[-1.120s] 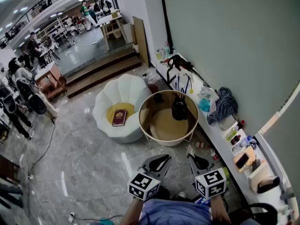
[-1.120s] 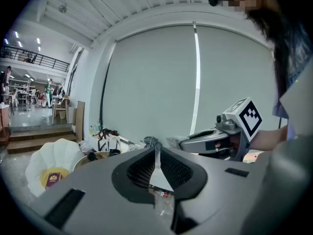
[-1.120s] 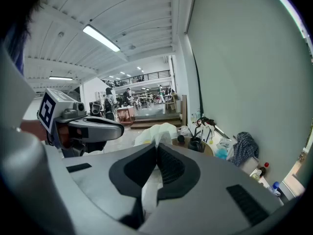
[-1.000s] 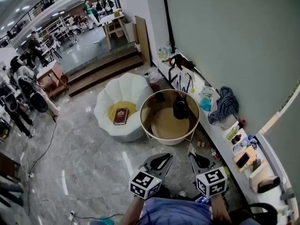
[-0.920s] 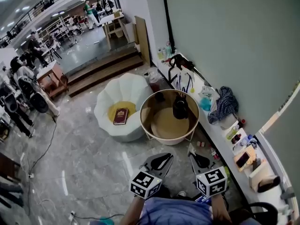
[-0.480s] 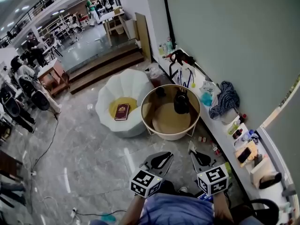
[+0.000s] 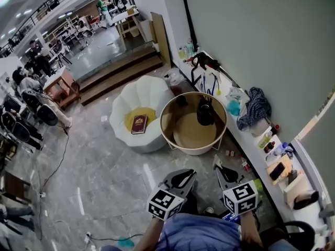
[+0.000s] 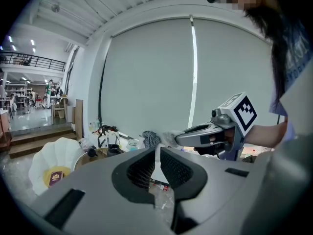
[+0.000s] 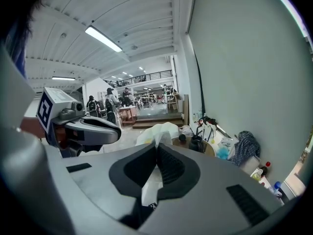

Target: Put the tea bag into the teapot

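A black teapot stands on the round wood-rimmed table ahead of me; it also shows small in the left gripper view and the right gripper view. I cannot make out a tea bag anywhere. My left gripper and right gripper hang side by side close to my body, well short of the table. Both are shut with nothing between the pads. Each gripper sees the other: the right gripper beside the left gripper, the left gripper beside the right gripper.
A white shell-shaped seat with a red book stands left of the table. A cluttered white ledge runs along the grey wall on the right. Steps rise beyond, with people and desks behind.
The head view has drifted slightly, so the table and seat sit a bit higher and further right in it. Both grippers stay where they were, still shut.
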